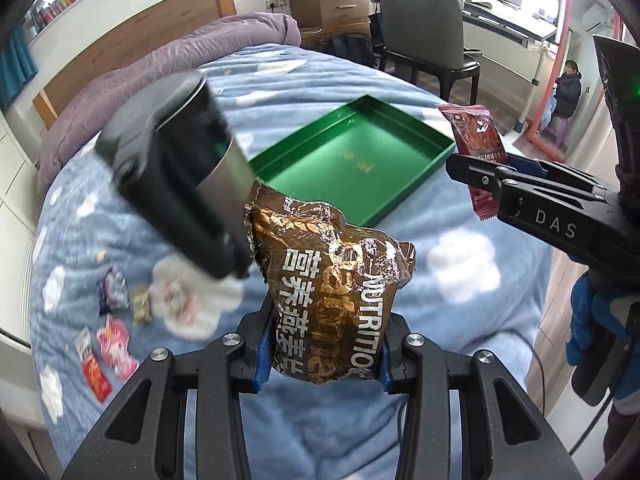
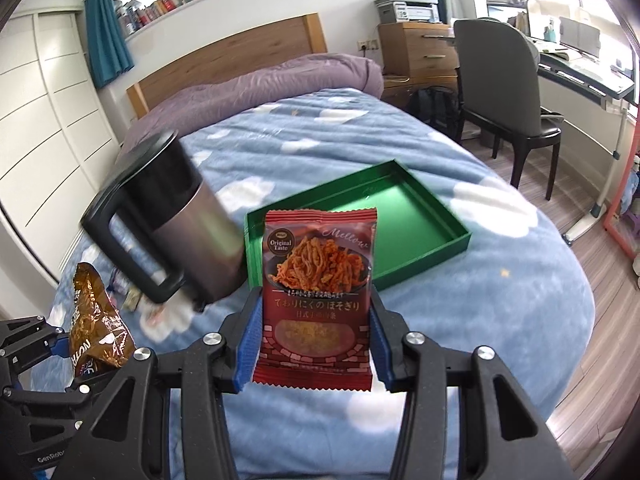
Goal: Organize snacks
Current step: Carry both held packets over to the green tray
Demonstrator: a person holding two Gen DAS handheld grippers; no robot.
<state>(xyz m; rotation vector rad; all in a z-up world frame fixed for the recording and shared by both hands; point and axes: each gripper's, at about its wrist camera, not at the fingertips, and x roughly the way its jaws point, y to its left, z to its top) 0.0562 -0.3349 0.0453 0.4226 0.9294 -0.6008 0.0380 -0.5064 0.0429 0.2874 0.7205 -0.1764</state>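
The left gripper (image 1: 322, 354) is seen clamped on a crumpled brown foil packet (image 1: 332, 280), held upright between the pads. Ahead of it and slightly to its right the green tray (image 1: 416, 196) is found on the blue bedspread (image 1: 460, 320), empty, its long axis running obliquely away. A black jug (image 1: 180, 184) stands ahead-left of the jaws, beside the tray. The right gripper (image 2: 314, 354) is closed on a red noodle sachet (image 2: 318, 292), with the tray (image 2: 460, 240) directly beyond it; this hand is judged the nearer.
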